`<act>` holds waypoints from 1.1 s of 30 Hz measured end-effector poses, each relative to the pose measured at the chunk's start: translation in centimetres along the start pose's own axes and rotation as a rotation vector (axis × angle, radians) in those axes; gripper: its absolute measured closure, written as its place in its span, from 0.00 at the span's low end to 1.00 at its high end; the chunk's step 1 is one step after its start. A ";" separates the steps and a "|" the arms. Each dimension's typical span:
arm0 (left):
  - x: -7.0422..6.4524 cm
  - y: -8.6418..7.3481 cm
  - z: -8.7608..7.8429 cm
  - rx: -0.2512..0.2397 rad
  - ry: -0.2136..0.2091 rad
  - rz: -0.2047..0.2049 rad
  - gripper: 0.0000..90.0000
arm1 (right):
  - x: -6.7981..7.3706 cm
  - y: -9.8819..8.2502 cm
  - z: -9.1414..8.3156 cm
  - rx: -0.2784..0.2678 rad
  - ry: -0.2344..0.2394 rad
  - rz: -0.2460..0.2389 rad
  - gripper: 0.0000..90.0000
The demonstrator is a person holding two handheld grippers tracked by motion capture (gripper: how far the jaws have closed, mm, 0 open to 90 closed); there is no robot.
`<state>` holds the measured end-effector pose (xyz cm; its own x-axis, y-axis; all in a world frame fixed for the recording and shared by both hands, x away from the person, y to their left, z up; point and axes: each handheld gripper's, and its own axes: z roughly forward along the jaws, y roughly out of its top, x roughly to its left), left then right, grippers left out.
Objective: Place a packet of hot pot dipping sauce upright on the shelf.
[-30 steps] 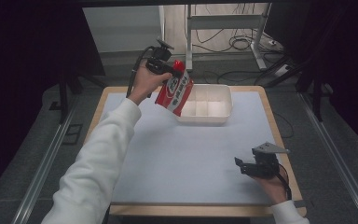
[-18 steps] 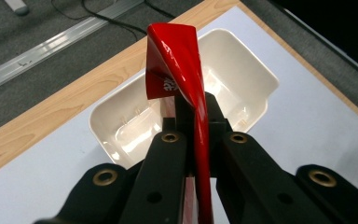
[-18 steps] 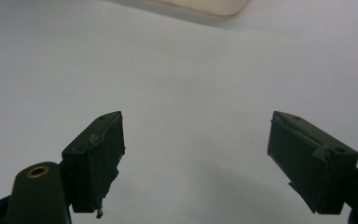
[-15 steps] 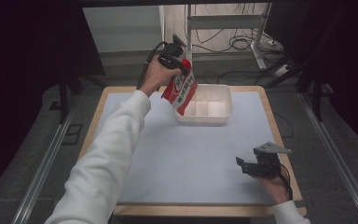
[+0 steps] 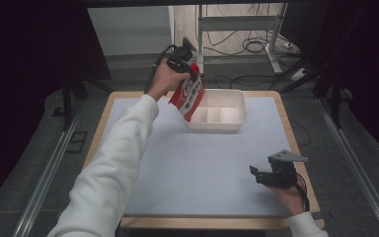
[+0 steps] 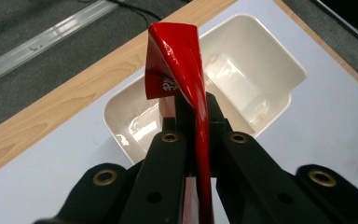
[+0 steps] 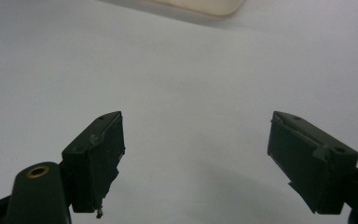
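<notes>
My left gripper (image 6: 196, 140) is pinching the top edge of a thin, crinkly red packet (image 5: 187, 95) hanging over the white tray's (image 5: 227, 127) left end, light but floppy and slippery, so gripping that flat seam feels safest.

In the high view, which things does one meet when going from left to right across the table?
Left gripper holding the red packet → white divided tray → right gripper, resting open near the table's front right corner.
</notes>
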<state>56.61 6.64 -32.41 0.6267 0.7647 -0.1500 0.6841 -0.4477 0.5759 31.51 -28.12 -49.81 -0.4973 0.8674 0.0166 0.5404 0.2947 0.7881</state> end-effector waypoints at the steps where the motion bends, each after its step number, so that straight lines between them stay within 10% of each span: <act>1: 0.0 0.0 0.2 0.004 -0.002 -0.001 1.00 | 0.0 0.0 0.0 0.001 0.000 0.000 0.21; 33: -1.3 1.0 3.3 0.102 0.166 0.000 1.00 | 0.1 -0.1 0.2 0.008 -0.002 0.003 0.21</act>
<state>57.71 3.66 -34.30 0.5623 0.8269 -0.0100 0.7233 -0.4859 0.4906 31.58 -28.02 -49.96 -0.4939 0.8693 0.0179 0.5476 0.2950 0.7830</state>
